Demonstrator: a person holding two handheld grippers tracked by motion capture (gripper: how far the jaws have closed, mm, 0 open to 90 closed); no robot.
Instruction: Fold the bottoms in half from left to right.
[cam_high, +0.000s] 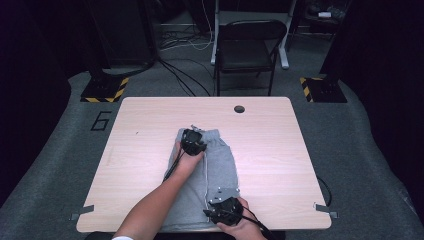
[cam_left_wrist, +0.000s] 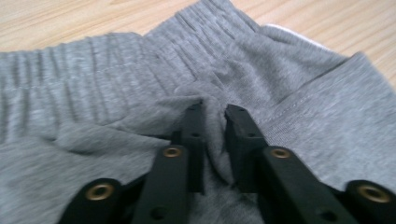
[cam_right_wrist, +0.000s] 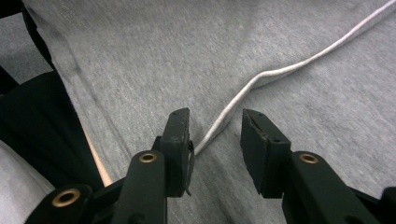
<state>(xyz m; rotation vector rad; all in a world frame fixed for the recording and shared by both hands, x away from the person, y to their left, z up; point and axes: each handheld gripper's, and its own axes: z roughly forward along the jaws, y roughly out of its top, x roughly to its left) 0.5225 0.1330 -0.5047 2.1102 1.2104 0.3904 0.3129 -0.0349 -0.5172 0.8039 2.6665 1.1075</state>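
Pinching a fold of the grey shorts (cam_left_wrist: 140, 70) near the waistband with the left gripper (cam_left_wrist: 214, 116), right gripper (cam_right_wrist: 215, 128) parted over the hem, seemingly to fold.

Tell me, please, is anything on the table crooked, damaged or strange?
Nothing looks damaged. The grey shorts hang over the near edge of the table. The left gripper pinches a bunched fold below the waistband. A white drawstring lies loose across the fabric by the open right gripper.
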